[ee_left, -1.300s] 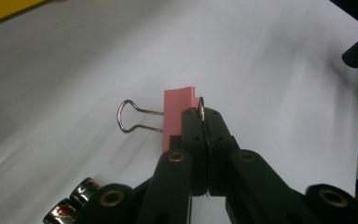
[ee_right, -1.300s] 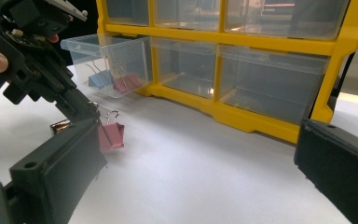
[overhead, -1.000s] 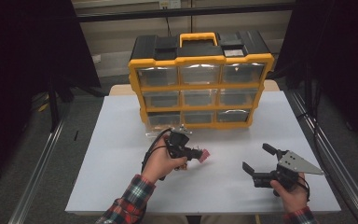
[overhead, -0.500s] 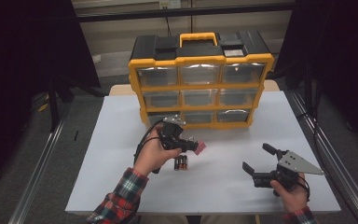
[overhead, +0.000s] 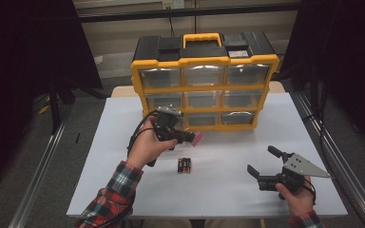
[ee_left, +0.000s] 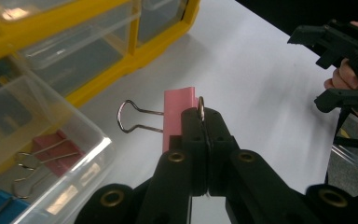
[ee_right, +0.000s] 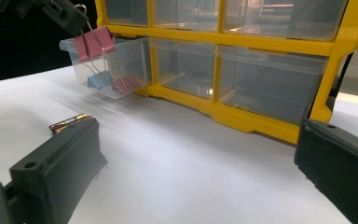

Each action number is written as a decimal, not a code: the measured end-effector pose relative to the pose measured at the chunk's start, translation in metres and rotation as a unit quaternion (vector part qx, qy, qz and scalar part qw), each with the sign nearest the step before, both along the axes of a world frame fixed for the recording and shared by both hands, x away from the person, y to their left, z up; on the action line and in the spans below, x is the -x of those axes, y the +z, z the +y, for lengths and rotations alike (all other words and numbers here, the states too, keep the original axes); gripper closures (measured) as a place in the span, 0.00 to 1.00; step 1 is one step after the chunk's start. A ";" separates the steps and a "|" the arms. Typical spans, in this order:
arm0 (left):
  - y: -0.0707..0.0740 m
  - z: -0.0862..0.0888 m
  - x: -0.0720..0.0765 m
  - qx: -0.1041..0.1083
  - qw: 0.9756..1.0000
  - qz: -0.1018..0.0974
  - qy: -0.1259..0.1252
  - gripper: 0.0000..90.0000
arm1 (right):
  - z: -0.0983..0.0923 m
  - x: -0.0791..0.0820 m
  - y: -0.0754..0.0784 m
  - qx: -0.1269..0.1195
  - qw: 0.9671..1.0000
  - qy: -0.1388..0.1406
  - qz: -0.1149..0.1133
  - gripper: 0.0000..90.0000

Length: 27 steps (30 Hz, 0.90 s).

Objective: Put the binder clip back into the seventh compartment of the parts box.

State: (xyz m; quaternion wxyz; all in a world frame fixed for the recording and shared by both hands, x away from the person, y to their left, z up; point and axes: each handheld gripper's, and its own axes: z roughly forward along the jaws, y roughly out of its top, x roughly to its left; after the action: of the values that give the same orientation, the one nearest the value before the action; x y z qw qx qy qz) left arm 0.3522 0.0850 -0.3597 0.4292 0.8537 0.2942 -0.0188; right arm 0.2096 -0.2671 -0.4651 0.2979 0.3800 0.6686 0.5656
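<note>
1. Nine clear drawers sit in the yellow organizer [overhead: 204, 80] — three rows of three, black top with a yellow handle. Organizer stands at the far side of the white table [overhead: 123, 190].
2. Bottom-left drawer [ee_right: 114, 67] is pulled out toward the person. Inside: a blue binder clip [ee_right: 94, 81] and red-pink clips [ee_right: 129, 83], lying against the drawer's front wall.
3. The other two bottom-row drawers look empty from the right gripper view. Upper rows — contents can't be told through the glare.
4. Left gripper [overhead: 186, 137] is clamped fully on one wire handle of a pink binder clip [ee_left: 179, 114]; jaws meet with just the wire between them. The clip hangs in the air right in front of the open drawer, just off the organizer's bottom-left corner, clear of the table.
5. Right gripper [overhead: 265, 165] has its jaws spread wide with nothing between them. It sits low over the table, well in front of the organizer's right end.
6. Two batteries [overhead: 184, 165] lie side by side on the table in front of the organizer, below the held clip, touching each other.
</note>
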 end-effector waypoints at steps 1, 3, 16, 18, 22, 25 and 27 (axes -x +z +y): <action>0.002 0.001 -0.001 -0.004 1.000 -0.001 0.003 1.00 | 0.000 0.000 0.000 -0.001 1.000 0.000 0.001 0.00; 0.006 0.004 -0.003 -0.003 1.000 -0.004 0.007 1.00 | 0.000 0.000 0.000 0.000 1.000 0.000 0.000 0.00; 0.018 0.024 -0.015 0.001 0.999 -0.011 0.038 1.00 | 0.000 0.000 0.000 0.000 1.000 0.000 0.000 0.00; 0.020 0.028 -0.017 0.001 0.999 -0.012 0.045 1.00 | 0.000 0.000 0.000 0.000 1.000 0.000 0.000 0.00; 0.021 0.037 -0.022 -0.001 0.998 -0.015 0.057 1.00 | 0.000 0.000 0.000 -0.001 1.000 0.001 0.001 0.00; 0.020 0.043 -0.025 -0.005 0.998 -0.017 0.066 1.00 | 0.000 0.000 0.000 -0.001 1.000 0.001 0.001 0.00; 0.019 0.046 -0.027 -0.002 0.997 -0.018 0.073 1.00 | 0.000 0.000 0.000 0.000 1.000 0.002 0.002 0.00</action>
State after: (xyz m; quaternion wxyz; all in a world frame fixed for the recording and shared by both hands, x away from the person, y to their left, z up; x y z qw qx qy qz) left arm 0.3790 0.1314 -0.3405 0.4329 0.8312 0.3476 0.0289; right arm 0.2095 -0.2666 -0.4653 0.2959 0.3796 0.6698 0.5655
